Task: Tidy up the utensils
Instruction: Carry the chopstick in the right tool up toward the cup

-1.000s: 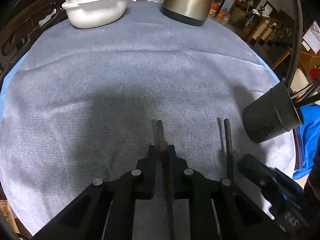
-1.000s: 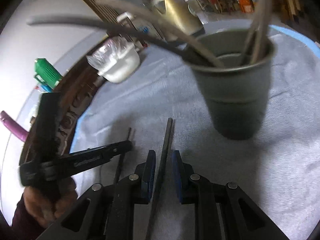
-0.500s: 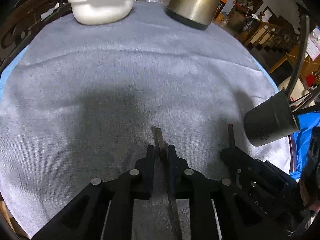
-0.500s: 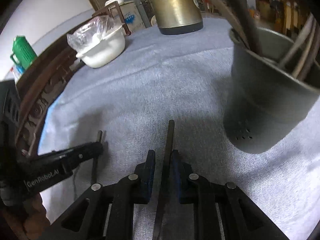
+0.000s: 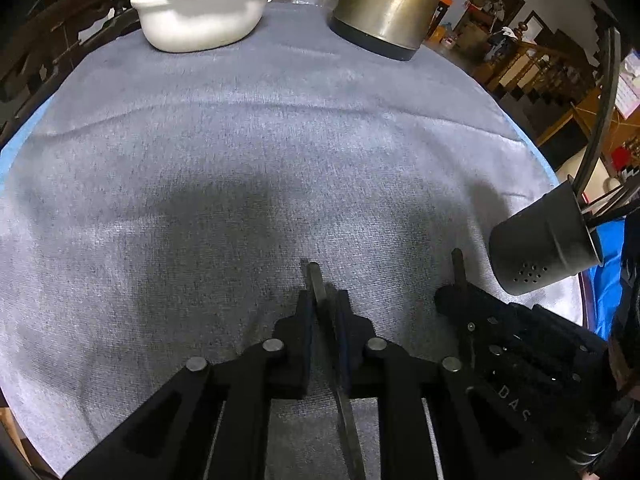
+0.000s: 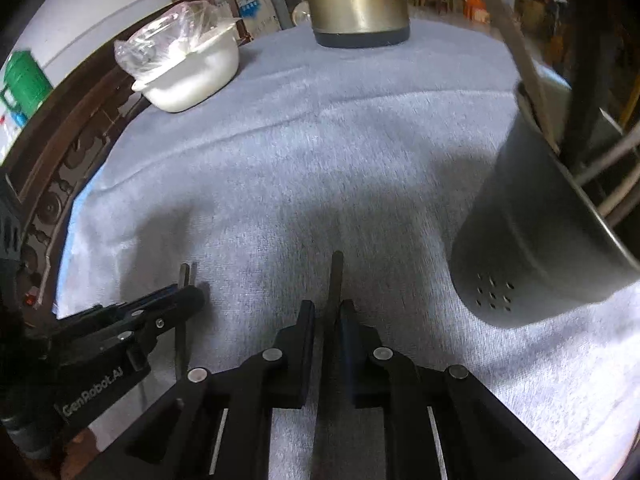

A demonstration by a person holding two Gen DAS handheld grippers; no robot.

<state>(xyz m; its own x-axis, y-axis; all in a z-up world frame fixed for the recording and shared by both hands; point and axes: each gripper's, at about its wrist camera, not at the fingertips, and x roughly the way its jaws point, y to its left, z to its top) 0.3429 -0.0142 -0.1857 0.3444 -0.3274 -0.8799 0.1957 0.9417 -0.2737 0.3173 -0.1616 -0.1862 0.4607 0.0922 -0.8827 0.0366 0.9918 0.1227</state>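
Observation:
My left gripper (image 5: 325, 300) is shut on a flat metal utensil handle (image 5: 317, 280) that sticks out forward between its fingers, low over the grey cloth. My right gripper (image 6: 327, 312) is shut on a second dark utensil handle (image 6: 337, 276). A dark perforated utensil cup (image 6: 532, 240) with several utensils in it stands just right of the right gripper; it also shows in the left wrist view (image 5: 544, 244). The right gripper appears in the left wrist view (image 5: 460, 292), and the left gripper appears in the right wrist view (image 6: 188, 296).
A grey cloth (image 5: 240, 168) covers the round table. A white bowl with plastic wrap (image 5: 200, 20) and a brass-coloured kettle (image 5: 388, 8) stand at the far edge. Carved wooden chair backs (image 6: 60, 168) line the left side.
Both grippers have come closer together and lower over the cloth. The right gripper has swung so the cup sits further right and nearer. Both still hold their utensils.

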